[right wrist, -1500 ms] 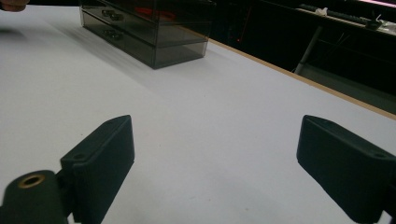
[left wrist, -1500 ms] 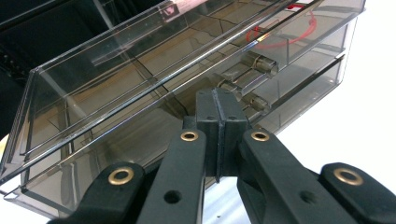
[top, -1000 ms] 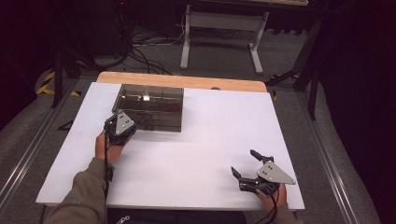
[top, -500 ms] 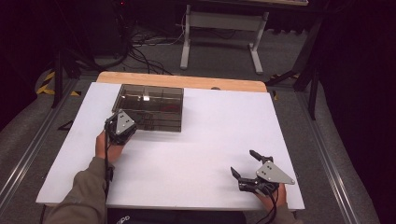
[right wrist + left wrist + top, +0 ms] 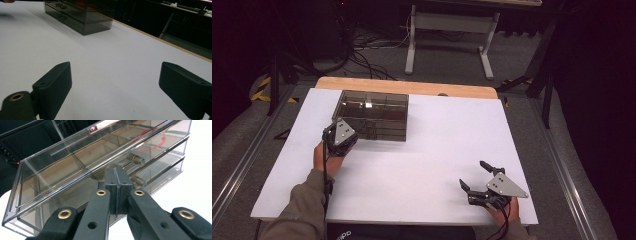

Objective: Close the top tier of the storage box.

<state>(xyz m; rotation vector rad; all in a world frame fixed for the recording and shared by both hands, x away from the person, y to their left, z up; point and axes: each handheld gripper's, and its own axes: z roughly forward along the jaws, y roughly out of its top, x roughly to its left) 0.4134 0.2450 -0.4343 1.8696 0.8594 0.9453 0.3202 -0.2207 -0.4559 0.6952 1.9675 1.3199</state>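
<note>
L gripper (image 5: 343, 131) sits at the near-left corner of the smoked clear drawer box (image 5: 373, 115), jaws pressed together. In the left gripper view the pads (image 5: 116, 187) meet flat w/ nothing visibly between them, tips right up against the box's front face (image 5: 75, 187), about level w/ the middle drawer line; can't tell if they actually touch a pull. Small metal knobs (image 5: 136, 160) show just behind the tips, a red loop (image 5: 152, 142) lies inside a top compartment.

R gripper (image 5: 477, 177) is at the near-right part of the white table top (image 5: 437, 150), jaws wide apart, holding nothing, well apart from the box. In the right gripper view both fingers (image 5: 56, 85) frame bare white surface.

Box stands at the far-left of the top, its back near the wooden strip (image 5: 407, 87) along the far edge. Wide bare surface between the two grippers & right of the box. R gripper is near the front edge and right edge; L hand (image 5: 324, 157) has free room toward the left edge.
</note>
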